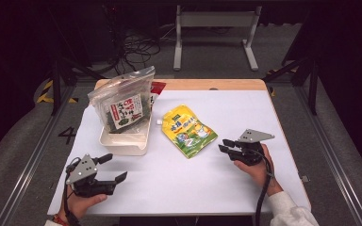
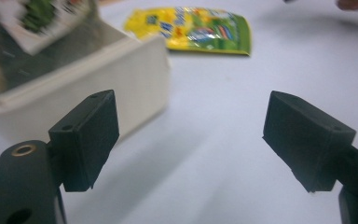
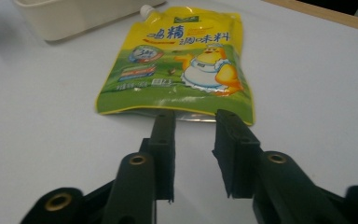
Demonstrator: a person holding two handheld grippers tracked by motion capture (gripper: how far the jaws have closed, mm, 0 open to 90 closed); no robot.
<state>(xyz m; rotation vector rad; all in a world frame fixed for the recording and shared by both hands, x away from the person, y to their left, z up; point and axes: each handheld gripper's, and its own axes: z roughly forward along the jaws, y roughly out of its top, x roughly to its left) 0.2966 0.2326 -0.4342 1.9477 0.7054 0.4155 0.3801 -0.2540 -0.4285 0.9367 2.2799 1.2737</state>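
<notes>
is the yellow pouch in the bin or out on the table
Out: the yellow pouch lies flat on the white table, beside the bin.

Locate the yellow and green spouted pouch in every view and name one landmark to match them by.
High view: yellow and green spouted pouch lies flat mid-table, right of the cream plastic bin.
Left gripper view: top centre, beyond the bin's corner.
Right gripper view: upper centre, just past the jaws.
Shared landmark: the bin.

I count one yellow-green spout pouch (image 1: 189, 131) at the middle of the frame and one white bin (image 1: 124, 137) left of it. In the bin I count one clear zip bag (image 1: 122, 96) of snack packets. One gripper sits lower left (image 1: 109, 167) and one at right (image 1: 225, 145), two in all.
</notes>
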